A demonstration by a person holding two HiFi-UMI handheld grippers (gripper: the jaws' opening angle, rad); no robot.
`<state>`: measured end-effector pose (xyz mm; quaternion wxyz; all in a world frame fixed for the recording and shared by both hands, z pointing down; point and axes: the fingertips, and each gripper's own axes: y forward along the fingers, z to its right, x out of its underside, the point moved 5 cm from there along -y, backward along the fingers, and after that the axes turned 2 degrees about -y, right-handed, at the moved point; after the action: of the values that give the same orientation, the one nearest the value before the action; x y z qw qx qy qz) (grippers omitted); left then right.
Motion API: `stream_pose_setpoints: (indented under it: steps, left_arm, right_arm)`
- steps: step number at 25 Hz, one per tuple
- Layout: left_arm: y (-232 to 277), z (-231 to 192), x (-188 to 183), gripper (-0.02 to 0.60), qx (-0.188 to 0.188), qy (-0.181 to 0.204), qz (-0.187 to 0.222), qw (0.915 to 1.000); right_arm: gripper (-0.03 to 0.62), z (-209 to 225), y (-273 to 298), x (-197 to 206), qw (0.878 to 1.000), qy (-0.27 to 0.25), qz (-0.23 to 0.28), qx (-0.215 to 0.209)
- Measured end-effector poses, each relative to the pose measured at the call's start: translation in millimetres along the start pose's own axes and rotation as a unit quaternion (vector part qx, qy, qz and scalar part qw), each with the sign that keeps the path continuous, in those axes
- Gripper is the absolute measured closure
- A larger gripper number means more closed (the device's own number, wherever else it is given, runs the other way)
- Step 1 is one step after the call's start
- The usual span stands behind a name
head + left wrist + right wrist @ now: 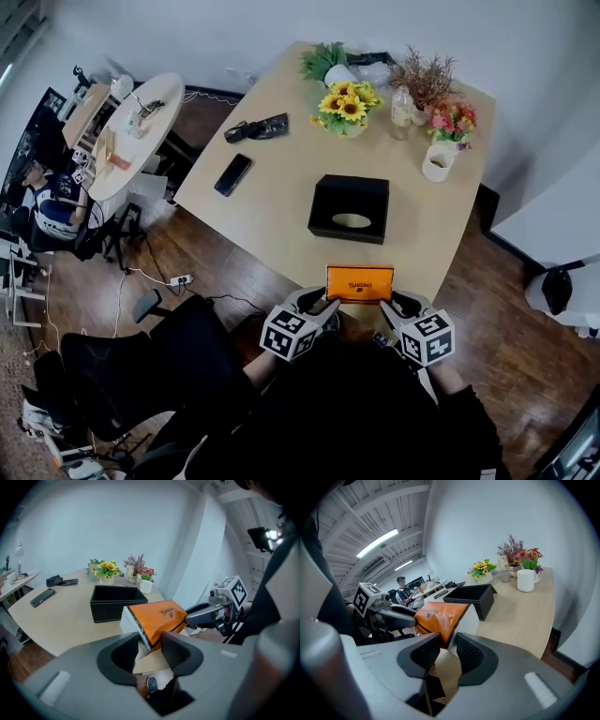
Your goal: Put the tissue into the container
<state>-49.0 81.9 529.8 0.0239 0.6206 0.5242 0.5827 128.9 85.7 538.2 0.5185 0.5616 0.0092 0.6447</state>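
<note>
An orange tissue pack (359,283) with white ends hangs over the near edge of the wooden table (272,202), held between both grippers. My left gripper (325,307) is shut on the pack's left end (151,620), the white end pinched between its jaws (149,645). My right gripper (394,307) is shut on the right end of the pack (439,616), a corner caught between its jaws (447,649). The black open-topped container (350,208) stands on the table just beyond the pack (115,603) (471,598); something pale lies in its bottom.
A black phone (232,173) and a dark pouch (258,128) lie at the table's left. Sunflowers (349,106), a bottle (402,106), dried flowers and a white mug (437,161) stand at the far side. A black chair (141,366) is at my left.
</note>
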Motion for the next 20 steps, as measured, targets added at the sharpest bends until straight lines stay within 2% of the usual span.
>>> stream_pose_setpoints:
  steps: [12, 17, 20]
  left_arm:
    - [-31, 26, -41, 0.449, -0.037, 0.020, 0.033, 0.9986]
    - [-46, 17, -62, 0.449, -0.034, 0.026, 0.049, 0.9979]
    - [-50, 3, -78, 0.449, -0.020, 0.030, 0.061, 0.9975]
  right_arm:
    - [0.485, -8, -34, -40, 0.998, -0.024, 0.044, -0.023]
    - [0.487, -16, -35, -67, 0.998, -0.031, 0.055, -0.020]
    - [0.487, -19, -30, -87, 0.998, -0.035, 0.061, -0.008]
